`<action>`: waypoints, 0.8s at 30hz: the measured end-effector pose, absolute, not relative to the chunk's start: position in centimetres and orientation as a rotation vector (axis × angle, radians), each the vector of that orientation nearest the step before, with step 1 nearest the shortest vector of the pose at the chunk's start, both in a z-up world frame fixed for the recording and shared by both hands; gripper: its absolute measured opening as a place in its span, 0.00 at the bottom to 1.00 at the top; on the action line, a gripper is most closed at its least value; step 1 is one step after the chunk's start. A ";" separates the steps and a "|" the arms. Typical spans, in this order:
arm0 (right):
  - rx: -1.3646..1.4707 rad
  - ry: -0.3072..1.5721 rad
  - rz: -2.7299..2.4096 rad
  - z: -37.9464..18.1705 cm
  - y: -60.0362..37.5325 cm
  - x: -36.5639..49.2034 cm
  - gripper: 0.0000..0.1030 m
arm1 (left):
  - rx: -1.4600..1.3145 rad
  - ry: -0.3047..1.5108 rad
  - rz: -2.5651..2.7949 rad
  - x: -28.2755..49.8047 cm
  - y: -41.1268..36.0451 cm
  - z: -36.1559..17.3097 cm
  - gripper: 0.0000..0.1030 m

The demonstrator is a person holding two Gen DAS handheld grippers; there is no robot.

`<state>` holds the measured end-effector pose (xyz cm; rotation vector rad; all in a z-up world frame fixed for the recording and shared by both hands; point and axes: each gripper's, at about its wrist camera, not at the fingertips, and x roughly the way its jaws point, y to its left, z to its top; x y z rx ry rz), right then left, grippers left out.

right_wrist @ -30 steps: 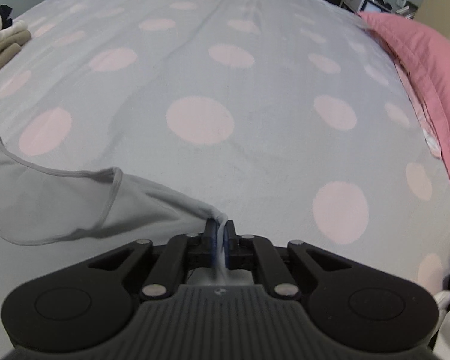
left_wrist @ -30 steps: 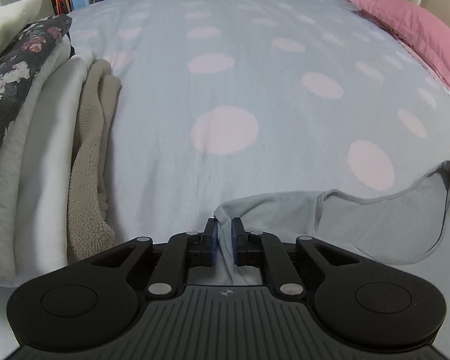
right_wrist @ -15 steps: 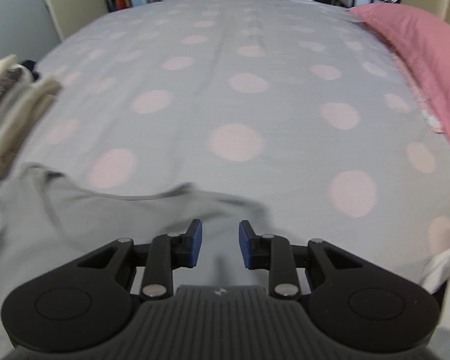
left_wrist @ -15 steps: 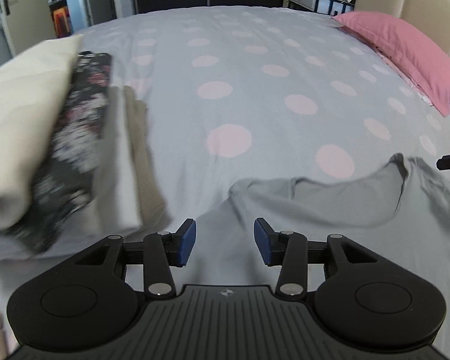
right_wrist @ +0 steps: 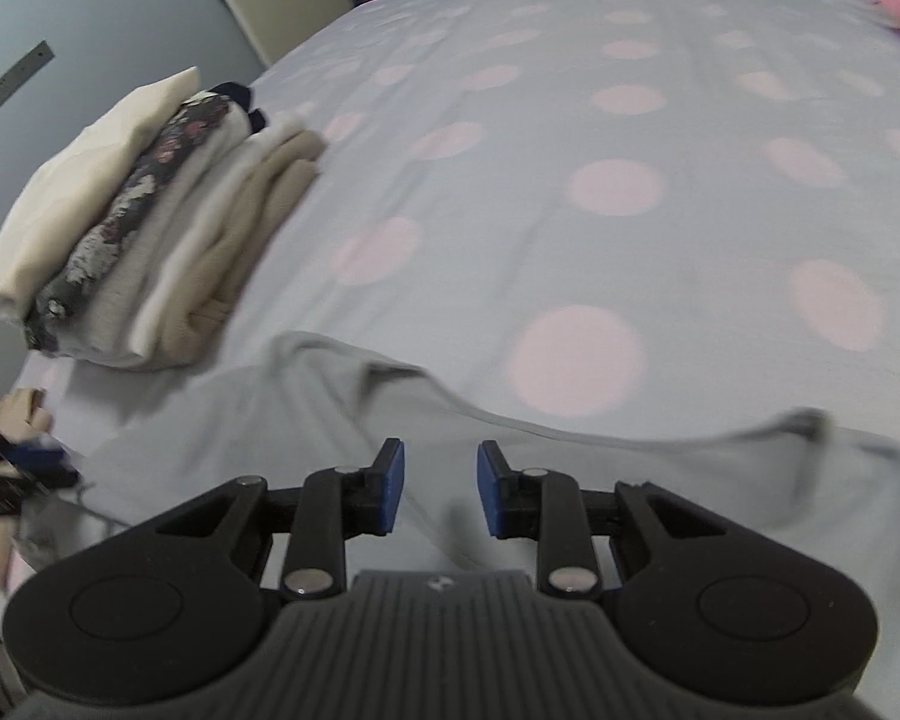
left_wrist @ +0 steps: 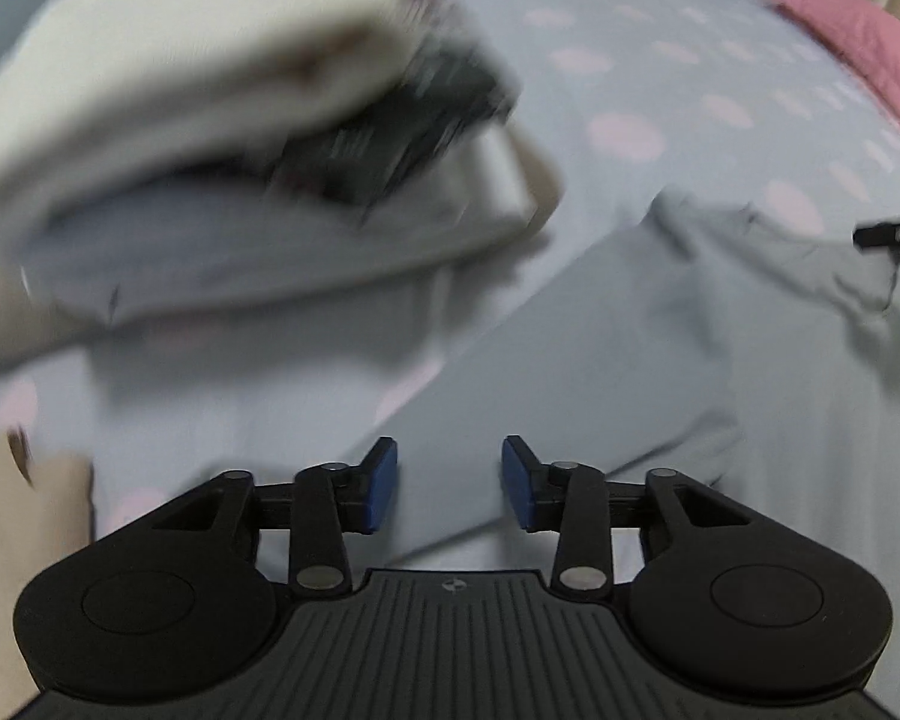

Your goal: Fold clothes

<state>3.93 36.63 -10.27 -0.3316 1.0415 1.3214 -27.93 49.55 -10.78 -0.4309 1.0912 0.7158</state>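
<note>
No brand name, label or lettering can be read anywhere; the only mark is a small round emblem on each gripper body, too small to make out. In the left wrist view, a blurred stack of folded clothes fills the upper left, cream on top, a dark floral piece under it, pale grey and beige below. Right of it the grey garment lies spread on the dotted bedspread, running from under the tool toward the right edge, where the tip of the other tool shows. The left gripper hangs over the garment's near part with its blue pads apart and nothing between them; its jaws have just been closing a little after letting go, and no cloth is pinched. A pink pillow sits at the far right. In the right wrist view, the same stack stands at the left near the bed's edge, just beside the garment's left end. The garment lies flat across the foreground with its curved neckline facing the far side of the bed. The right gripper is above it, released, pads apart over bare cloth, gripping nothing.
</note>
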 end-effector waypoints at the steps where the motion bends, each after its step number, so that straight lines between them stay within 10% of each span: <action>1: -0.323 1.050 1.329 -10.5 37.4 3.7 0.29 | -0.440 1.110 0.713 -28.1 49.9 -11.3 0.32; 11: -0.217 1.163 1.309 -13.9 43.4 3.6 0.29 | -0.468 1.103 0.676 -29.0 50.7 -12.9 0.32; 14: -0.157 1.199 1.309 -14.7 43.9 4.0 0.04 | -0.484 1.093 0.673 -28.9 51.1 -13.2 0.32; 24: -0.286 1.095 1.214 -14.1 44.9 4.7 0.09 | -0.501 1.093 0.686 -29.3 51.5 -13.1 0.34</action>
